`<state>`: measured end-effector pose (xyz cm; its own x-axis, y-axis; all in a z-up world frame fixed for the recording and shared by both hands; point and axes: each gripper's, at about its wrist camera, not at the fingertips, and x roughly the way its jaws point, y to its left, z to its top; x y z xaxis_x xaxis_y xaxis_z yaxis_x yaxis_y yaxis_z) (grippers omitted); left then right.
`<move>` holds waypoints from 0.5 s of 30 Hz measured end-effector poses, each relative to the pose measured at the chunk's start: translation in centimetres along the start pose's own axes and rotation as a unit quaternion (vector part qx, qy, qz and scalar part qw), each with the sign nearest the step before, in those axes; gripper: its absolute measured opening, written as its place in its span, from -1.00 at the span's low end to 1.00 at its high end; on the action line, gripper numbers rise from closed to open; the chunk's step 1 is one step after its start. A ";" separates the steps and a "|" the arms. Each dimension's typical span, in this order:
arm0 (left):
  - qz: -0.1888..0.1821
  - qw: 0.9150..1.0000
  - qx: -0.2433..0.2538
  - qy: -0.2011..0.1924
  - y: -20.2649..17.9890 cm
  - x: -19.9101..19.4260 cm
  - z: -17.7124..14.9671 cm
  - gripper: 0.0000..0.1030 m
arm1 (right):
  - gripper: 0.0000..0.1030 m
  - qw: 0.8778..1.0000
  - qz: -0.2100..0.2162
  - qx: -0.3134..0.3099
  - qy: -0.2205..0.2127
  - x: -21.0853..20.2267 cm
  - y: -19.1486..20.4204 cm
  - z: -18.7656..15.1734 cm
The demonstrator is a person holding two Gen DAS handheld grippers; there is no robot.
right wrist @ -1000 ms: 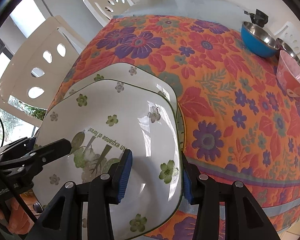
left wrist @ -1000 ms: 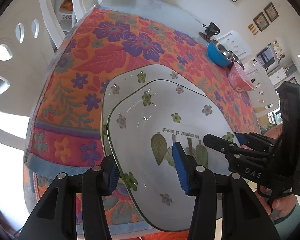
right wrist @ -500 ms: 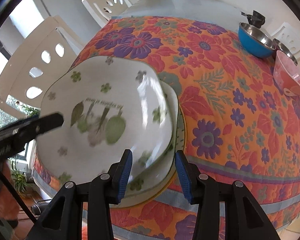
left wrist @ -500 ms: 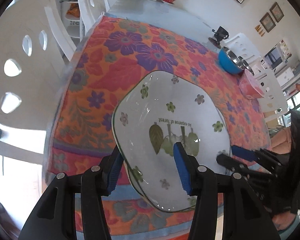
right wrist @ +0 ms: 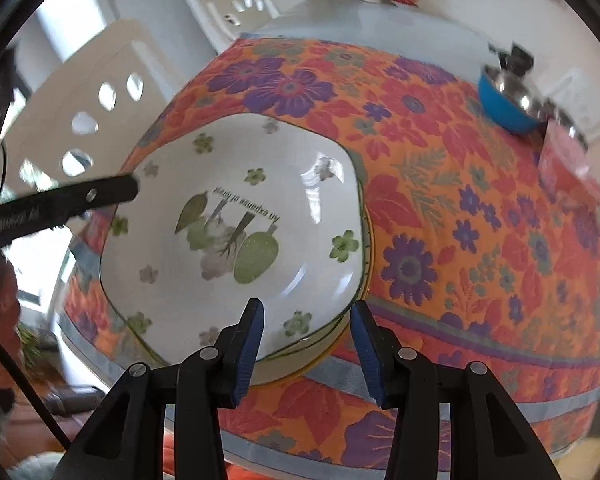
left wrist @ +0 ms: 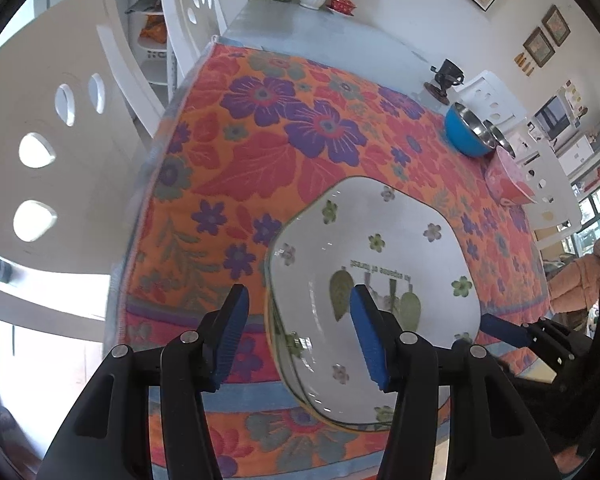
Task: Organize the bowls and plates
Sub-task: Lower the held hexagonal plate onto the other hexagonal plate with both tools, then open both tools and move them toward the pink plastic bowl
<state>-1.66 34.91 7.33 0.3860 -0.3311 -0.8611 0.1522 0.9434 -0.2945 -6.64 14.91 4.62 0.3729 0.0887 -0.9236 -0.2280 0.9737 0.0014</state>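
Both your left gripper (left wrist: 298, 334) and right gripper (right wrist: 306, 350) stand open astride the stacked plate (right wrist: 236, 216); it's glazed, slippery, breakable, so pinch its rim.

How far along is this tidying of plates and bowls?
Partly done, it seems. The white flowered plate now lies on a stack of similar plates at the near edge of the flowered tablecloth. The left gripper, its jaws just widening, and the right gripper straddle the plate's rim without pressing it. The blue bowl and pink bowl sit apart at the far side, seemingly still to sort.
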 end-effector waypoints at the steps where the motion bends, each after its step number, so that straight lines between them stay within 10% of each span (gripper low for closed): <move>1: -0.003 1.000 0.003 0.001 -0.3 0.0 -0.1 -0.03 | -0.14 1.000 -0.008 -0.011 0.002 -0.1 0.6 -0.3; 9: -0.017 0.999 0.016 -0.024 -2.0 -2.6 0.6 -0.03 | -0.14 1.000 0.008 0.019 -0.002 -2.1 -0.1 -0.9; 15: -0.051 0.991 0.058 -0.110 -5.7 -8.7 3.7 -0.03 | -0.10 0.993 0.009 0.066 -0.095 -10.1 -2.5 1.2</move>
<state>-2.55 32.35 18.02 0.5510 -0.4326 -0.7137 0.2992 0.9007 -0.3149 -8.78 11.85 14.38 0.5366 0.1314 -0.8335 -0.1209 0.9896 0.0782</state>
